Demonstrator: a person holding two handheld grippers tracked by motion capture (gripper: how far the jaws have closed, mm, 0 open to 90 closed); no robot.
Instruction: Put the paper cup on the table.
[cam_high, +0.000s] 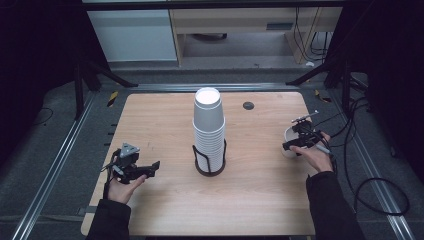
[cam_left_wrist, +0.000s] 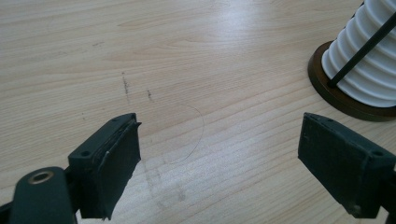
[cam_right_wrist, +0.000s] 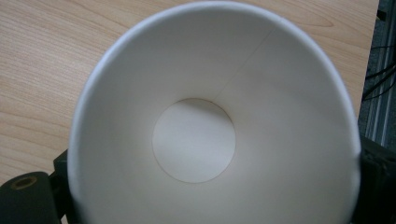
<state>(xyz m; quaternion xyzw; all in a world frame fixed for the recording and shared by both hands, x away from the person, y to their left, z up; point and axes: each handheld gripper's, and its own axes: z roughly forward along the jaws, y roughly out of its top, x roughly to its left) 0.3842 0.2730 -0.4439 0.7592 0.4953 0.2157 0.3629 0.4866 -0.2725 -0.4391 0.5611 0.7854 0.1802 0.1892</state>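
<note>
- One pale wooden table (cam_high: 165, 115) with rounded corners carries everything; it lies under both hand-held grippers, and faint scuffs and a thin curved mark show on it between the left one's jaws.
- Many white ribbed paper cups nested upside down form a tall stack (cam_high: 209, 125), well off to the right of the left hand-held gripper (cam_high: 151, 169) and to the left of the right hand-held gripper (cam_high: 291, 144).
- That stack stands in a round dark brown holder (cam_left_wrist: 322, 79) with thin black upright wires, which sits ahead and to the right of the left hand-held gripper's jaws (cam_left_wrist: 219, 163).
- A single white paper cup (cam_right_wrist: 215, 121) sits gripped in the right hand-held gripper, its open mouth facing the gripper's camera, its round bottom and side seam plain; the jaws press its wall at either side, over the table's right edge.
- The left hand-held gripper is spread wide with nothing between its black pads, low over bare table.
- A small round dark cap (cam_high: 248, 105) lies in the table beyond the stack, far ahead of both.
</note>
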